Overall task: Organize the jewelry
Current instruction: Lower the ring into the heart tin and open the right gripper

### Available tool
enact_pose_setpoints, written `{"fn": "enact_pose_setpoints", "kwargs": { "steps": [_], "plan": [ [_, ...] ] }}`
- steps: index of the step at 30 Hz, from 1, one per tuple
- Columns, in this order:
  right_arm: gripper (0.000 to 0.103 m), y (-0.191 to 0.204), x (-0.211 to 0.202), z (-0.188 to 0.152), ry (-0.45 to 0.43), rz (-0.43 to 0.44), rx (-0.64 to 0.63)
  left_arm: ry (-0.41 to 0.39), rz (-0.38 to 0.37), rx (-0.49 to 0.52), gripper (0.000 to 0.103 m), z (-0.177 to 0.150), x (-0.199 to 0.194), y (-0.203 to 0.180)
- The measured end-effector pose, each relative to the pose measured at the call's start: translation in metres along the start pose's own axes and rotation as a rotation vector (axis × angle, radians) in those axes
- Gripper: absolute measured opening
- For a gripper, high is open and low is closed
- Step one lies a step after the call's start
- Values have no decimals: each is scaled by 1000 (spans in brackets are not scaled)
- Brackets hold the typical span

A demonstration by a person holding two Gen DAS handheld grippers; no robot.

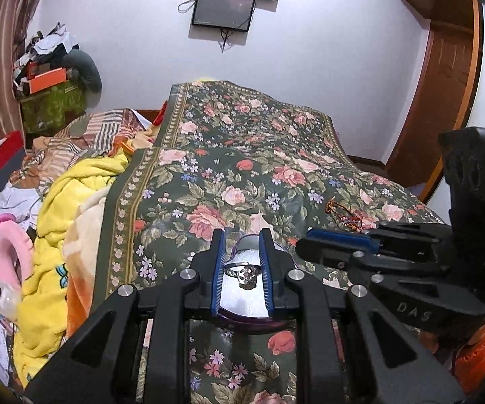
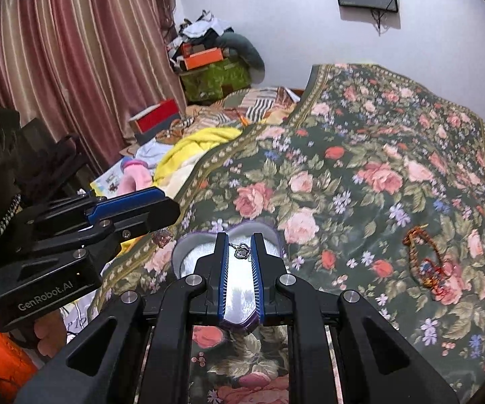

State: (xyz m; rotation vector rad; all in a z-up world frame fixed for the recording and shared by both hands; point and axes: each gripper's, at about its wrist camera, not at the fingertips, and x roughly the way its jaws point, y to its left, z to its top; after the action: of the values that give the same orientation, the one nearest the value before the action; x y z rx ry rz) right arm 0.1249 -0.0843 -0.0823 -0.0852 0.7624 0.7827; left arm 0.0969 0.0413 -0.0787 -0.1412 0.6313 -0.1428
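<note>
A heart-shaped purple box with a white lining (image 2: 192, 259) lies open on the floral bedspread (image 2: 360, 175). A silver ring with a stone (image 1: 246, 274) rests on the lining (image 1: 242, 298), between the blue pads of my left gripper (image 1: 241, 239), whose jaws stand narrowly apart and do not touch it. My right gripper (image 2: 239, 240) hovers over the same box, jaws narrowly apart, with the ring (image 2: 241, 250) between its tips. A beaded orange-red bracelet (image 2: 425, 262) lies on the bedspread to the right; it also shows in the left wrist view (image 1: 343, 213).
Yellow blanket (image 1: 74, 202), pink plush (image 1: 10, 252) and boxes (image 1: 2, 161) pile up on the left of the bed. A small pinkish trinket (image 2: 161, 237) lies left of the box. Curtain (image 2: 57, 67) at left, wooden door (image 1: 444, 84) at right.
</note>
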Motion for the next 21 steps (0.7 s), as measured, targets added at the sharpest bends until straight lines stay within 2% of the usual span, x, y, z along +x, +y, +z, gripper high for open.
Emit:
{"fn": "enact_pose_setpoints", "kwargs": {
  "steps": [8, 21],
  "plan": [
    [12, -6, 20, -9, 77, 18, 28, 38, -10, 10, 19, -4, 17, -3],
    [12, -1, 20, -12, 75, 15, -12, 83, -1, -5, 19, -9, 34, 1]
  ]
}}
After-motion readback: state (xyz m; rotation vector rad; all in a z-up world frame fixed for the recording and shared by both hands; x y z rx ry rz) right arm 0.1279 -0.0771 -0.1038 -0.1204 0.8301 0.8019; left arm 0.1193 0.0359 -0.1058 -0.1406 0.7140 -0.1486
